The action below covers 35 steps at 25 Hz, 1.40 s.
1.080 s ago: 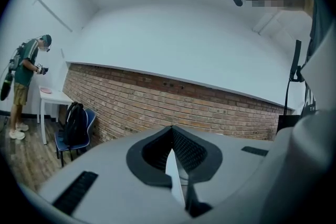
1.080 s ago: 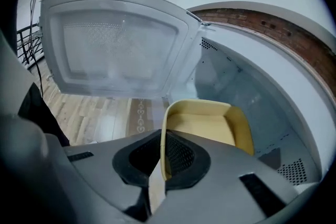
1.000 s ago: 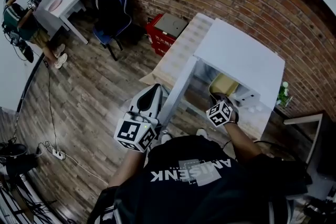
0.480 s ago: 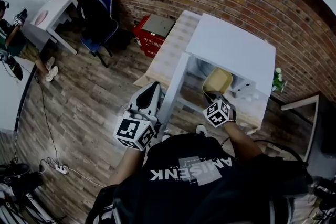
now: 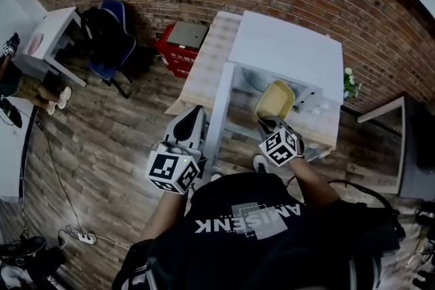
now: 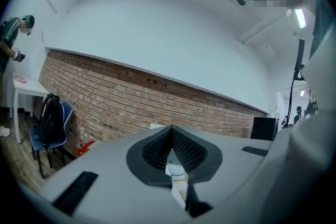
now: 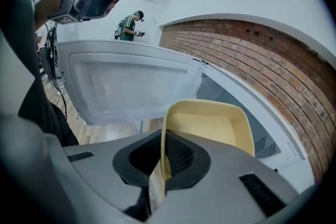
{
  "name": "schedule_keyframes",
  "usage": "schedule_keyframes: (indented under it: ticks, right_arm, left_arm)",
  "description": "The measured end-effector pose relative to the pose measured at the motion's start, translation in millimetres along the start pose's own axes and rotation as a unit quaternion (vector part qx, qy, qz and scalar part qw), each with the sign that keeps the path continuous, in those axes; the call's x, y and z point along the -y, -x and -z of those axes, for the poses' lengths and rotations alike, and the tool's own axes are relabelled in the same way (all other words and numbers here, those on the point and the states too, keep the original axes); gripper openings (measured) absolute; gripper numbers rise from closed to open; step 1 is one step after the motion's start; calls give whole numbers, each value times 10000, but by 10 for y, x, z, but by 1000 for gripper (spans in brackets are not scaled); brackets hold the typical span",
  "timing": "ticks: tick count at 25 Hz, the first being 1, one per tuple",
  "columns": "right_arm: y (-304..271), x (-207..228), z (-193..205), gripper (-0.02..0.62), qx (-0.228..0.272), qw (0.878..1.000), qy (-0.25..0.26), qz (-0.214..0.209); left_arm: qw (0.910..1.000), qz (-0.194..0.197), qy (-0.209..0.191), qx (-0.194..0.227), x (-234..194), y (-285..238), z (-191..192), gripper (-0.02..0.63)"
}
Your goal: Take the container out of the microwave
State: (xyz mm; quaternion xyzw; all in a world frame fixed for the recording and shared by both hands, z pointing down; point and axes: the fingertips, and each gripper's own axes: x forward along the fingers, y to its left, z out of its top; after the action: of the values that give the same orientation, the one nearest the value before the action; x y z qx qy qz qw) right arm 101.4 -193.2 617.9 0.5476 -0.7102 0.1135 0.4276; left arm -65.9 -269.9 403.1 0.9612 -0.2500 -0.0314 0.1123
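Observation:
A pale yellow container hangs at the open front of the white microwave. My right gripper is shut on its near rim. In the right gripper view the rim stands between the pads and the container reaches out past my right gripper, with the open microwave door to its left and the cavity behind. Left of the door, my left gripper points level. Its jaws meet at the tips of my left gripper with nothing between them.
The microwave stands on a light wooden table against the brick wall. A red box, a blue chair with a black bag and a white desk lie to the left. Another person stands far off. Cables lie on the floor.
My right gripper has risen and drawn back with the yellow container, which has come out from the cavity to the microwave's front. The left gripper has stayed in place.

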Motion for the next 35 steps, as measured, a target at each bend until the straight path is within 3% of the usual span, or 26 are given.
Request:
schedule_keyframes:
  ticks: [14,25,35]
  right_arm:
    - [607,-22,-127,44,168,9982,-295,487]
    - [1180,398,-167,44,644,9957,-290,605]
    - [1634,838,50,44,813,9949,-187,573]
  left_arm:
    - [9984,518,162,-136,82,-153,184,11]
    - [9994,293,-87,-137,424,-519,159,12]
    - [9991,104,-408,-105,823,-843,90,12]
